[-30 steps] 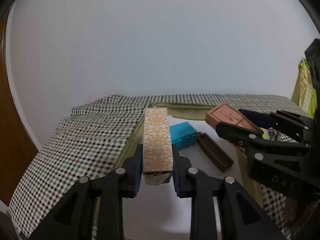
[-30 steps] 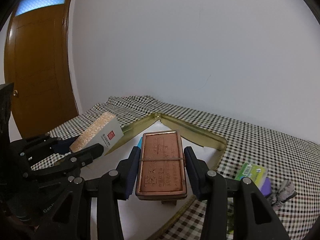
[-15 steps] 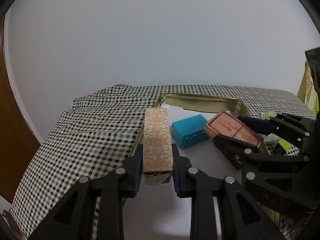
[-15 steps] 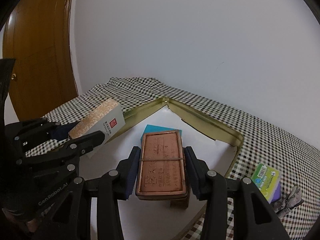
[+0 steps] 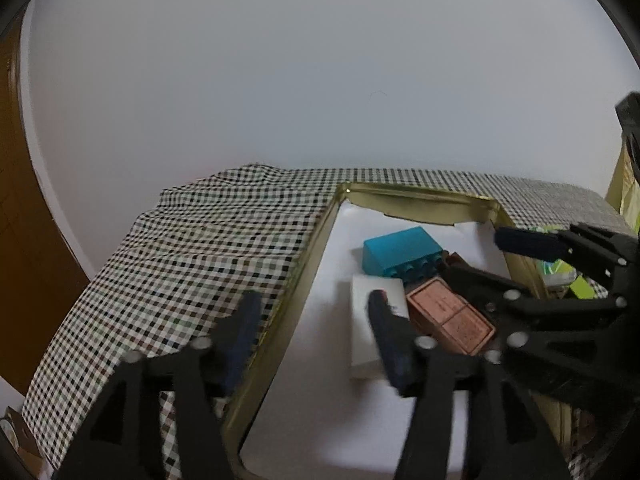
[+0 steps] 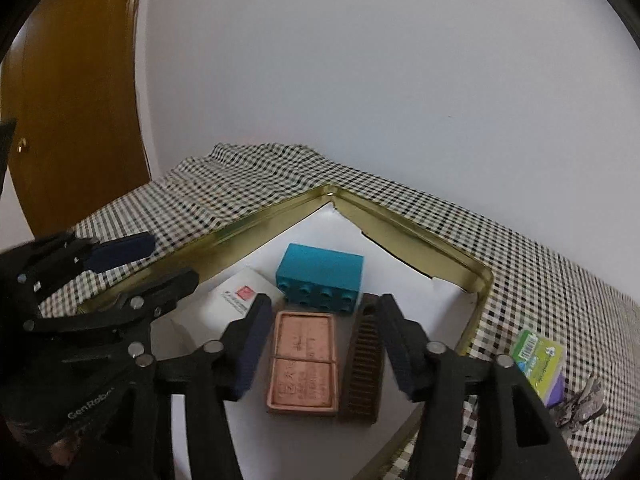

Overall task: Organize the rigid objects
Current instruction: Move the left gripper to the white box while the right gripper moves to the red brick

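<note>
A gold-rimmed tray (image 5: 320, 236) (image 6: 404, 232) with a white floor lies on the checked cloth. In it lie a teal block (image 5: 400, 254) (image 6: 320, 276), a white box (image 5: 366, 320) (image 6: 244, 294), a copper-brown tablet (image 5: 450, 322) (image 6: 304, 360) and a dark ribbed comb piece (image 6: 362, 364). My left gripper (image 5: 312, 316) is open and empty, its right finger over the white box. My right gripper (image 6: 320, 344) is open, its fingers either side of the tablet and comb piece.
A green and purple packet (image 6: 540, 360) and a crumpled grey wrapper (image 6: 582, 402) lie on the cloth (image 5: 208, 256) right of the tray. A wooden door (image 6: 76, 92) stands at the left. A white wall is behind the table.
Both grippers have opened. The patterned box now lies in the tray with its white side up, and the copper tablet lies beside it. Both grippers have drawn back a little.
</note>
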The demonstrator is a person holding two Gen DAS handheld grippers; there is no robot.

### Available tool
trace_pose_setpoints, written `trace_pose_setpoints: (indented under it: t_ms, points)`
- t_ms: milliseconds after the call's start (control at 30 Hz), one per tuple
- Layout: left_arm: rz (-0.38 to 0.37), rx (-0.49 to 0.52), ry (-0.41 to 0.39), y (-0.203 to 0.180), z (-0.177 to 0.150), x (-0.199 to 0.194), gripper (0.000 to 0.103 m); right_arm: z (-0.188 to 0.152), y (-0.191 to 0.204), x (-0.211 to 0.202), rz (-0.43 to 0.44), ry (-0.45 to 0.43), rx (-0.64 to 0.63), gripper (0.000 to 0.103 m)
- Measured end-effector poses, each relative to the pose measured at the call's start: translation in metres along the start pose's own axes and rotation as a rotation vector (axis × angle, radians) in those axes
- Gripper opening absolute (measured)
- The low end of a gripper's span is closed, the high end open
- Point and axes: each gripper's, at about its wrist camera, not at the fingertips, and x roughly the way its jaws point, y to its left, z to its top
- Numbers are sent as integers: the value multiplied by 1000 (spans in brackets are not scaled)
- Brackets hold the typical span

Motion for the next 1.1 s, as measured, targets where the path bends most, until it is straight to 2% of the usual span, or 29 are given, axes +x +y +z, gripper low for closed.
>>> trace_pose_setpoints:
  t_ms: [133,200,300,400,633,767,867,1100]
  points:
    - [8,-23,-60,-1,-4,-23,76,-8,-7,-15,12,-20,32,60]
    - [-1,-41,-88,-5,-9,-37,87,-17,-10,-32,4,-37,38,61]
    - [-40,-67,-122,-19,-18,-55,93,-41,-18,-64,-16,-66,61,65]
    - [-102,-55,-140,-45,-25,-70,93,-72,-35,-98,-51,-108,102,68]
    - [-261,49,-175,-121,-36,-101,100,-139,-95,-158,-247,-174,242,73]
    - [-332,130,-139,-164,-43,-101,102,-164,-124,-177,-305,-186,333,74]
    - [-353,180,-104,-190,-48,-94,102,-180,-132,-187,-326,-197,370,74]
    - [-403,247,-31,-225,-57,-88,102,-202,-146,-182,-404,-186,421,74]
